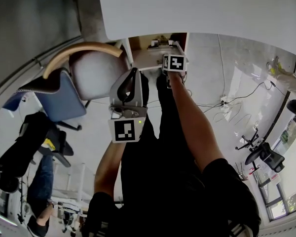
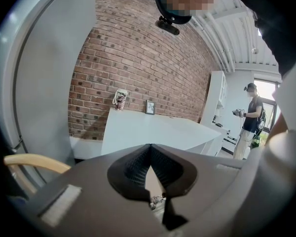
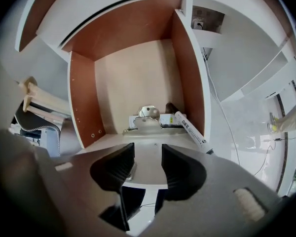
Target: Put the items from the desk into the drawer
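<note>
Below the right gripper, its black jaws part-open on nothing, the boxy drawer with brown wooden walls holds a white cylindrical marker and a shiny metal clip; the left gripper, ribbed jaws together, is empty

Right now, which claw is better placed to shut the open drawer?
Probably right: the right claw hangs open over the white, brown-walled drawer's front edge; the shut left claw faces a brick wall.
</note>
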`<act>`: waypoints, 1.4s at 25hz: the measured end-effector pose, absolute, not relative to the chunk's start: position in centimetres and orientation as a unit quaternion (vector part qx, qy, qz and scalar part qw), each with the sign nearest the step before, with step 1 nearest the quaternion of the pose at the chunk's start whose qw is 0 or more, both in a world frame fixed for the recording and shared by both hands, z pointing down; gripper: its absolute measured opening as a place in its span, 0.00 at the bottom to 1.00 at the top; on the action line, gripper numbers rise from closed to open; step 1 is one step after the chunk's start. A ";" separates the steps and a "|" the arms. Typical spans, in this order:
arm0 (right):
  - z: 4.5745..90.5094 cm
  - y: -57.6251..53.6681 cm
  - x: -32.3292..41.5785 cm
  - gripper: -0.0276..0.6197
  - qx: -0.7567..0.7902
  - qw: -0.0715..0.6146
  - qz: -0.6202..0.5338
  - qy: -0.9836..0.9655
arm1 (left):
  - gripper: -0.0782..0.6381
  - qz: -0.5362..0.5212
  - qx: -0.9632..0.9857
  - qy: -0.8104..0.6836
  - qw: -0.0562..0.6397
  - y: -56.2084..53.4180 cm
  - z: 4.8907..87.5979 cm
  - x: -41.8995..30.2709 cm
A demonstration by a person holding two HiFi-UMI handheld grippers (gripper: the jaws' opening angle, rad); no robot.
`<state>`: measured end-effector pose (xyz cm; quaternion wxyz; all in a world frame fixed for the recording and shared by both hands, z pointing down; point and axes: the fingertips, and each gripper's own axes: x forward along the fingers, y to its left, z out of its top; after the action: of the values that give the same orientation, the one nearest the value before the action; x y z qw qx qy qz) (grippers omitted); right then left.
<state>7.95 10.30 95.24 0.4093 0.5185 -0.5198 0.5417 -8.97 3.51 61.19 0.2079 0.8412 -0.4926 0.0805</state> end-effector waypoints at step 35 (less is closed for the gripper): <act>53.1 3.6 11.2 0.05 0.530 0.139 0.290 -0.785 | 0.14 0.005 0.857 -0.501 0.122 6.0 40.6 -3.8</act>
<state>11.21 3.62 53.08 0.1395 0.5299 -0.7847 0.2898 -3.75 6.05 40.57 0.1219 0.8566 -0.5014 0.0049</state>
